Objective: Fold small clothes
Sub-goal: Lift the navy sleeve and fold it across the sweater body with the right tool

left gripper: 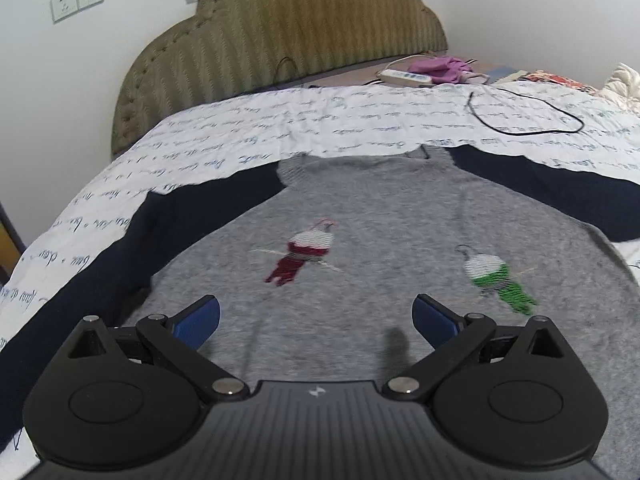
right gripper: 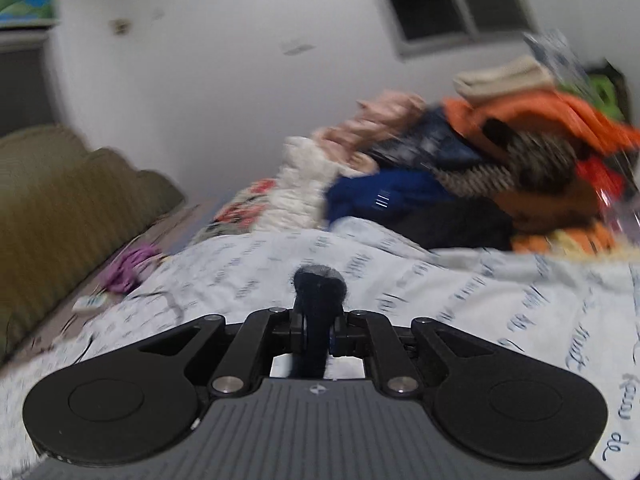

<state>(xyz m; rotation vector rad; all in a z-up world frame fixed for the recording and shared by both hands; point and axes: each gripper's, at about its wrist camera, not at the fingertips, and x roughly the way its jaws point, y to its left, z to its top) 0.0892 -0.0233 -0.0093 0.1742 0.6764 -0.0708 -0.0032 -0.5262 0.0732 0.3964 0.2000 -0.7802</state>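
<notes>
**Right gripper clamped on dark fabric**

From my right wrist view, the right gripper (right gripper: 318,332) has its jaws pinched together on a fold of dark navy fabric (right gripper: 319,286) with a grey fuzzy edge on top. Beyond it lies the white script-printed sheet (right gripper: 460,284). A blurred pile of clothes (right gripper: 480,160) sits far right; the olive headboard (right gripper: 60,200) stands left.

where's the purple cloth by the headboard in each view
Left wrist view: the purple cloth lies top right of centre, on the strip behind the printed sheet, beside the white power strip.
Right wrist view: the same cloth shows blurred at the left middle edge, with the power strip just below it.
Shared landmark: the olive padded headboard, behind the cloth in both.
</notes>
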